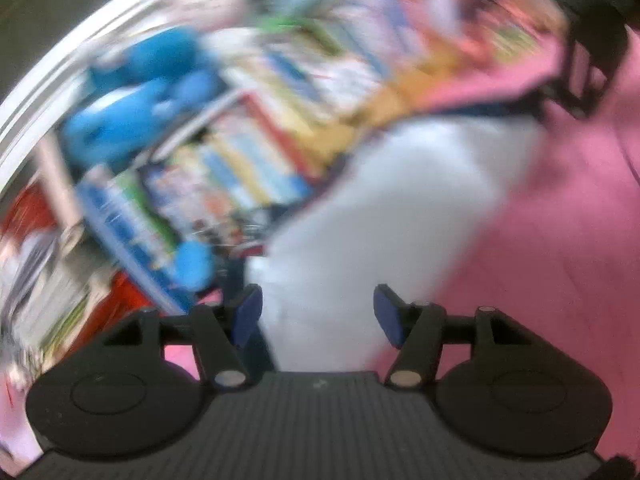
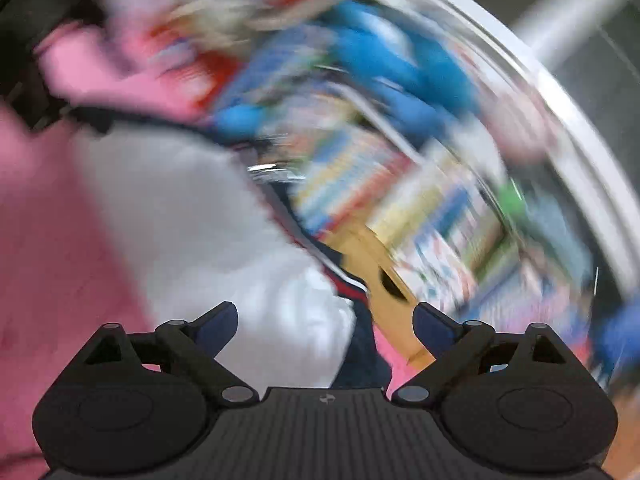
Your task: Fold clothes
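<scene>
Both claws stand wide open and grip nothing: the left gripper (image 1: 318, 314) and right gripper (image 2: 325, 326) hover over a white garment (image 1: 384, 200) (image 2: 192, 216) lying on a pink surface (image 1: 560, 240) (image 2: 40, 240). Beyond, badly blurred, a colourful shelf of books (image 1: 260, 120) and blue shapes (image 1: 136, 96).

Both views heavily motion-blurred. Pink surface (image 1: 560, 240) fills the near ground; what it is, unclear. Beyond its far edge, shelves of bright, multicoloured books (image 1: 256, 148), spines unreadable. Blue soft shapes (image 2: 396, 68) among them. White curved rail (image 2: 576, 120) arcs past; dark wall (image 1: 36, 8) behind.
</scene>
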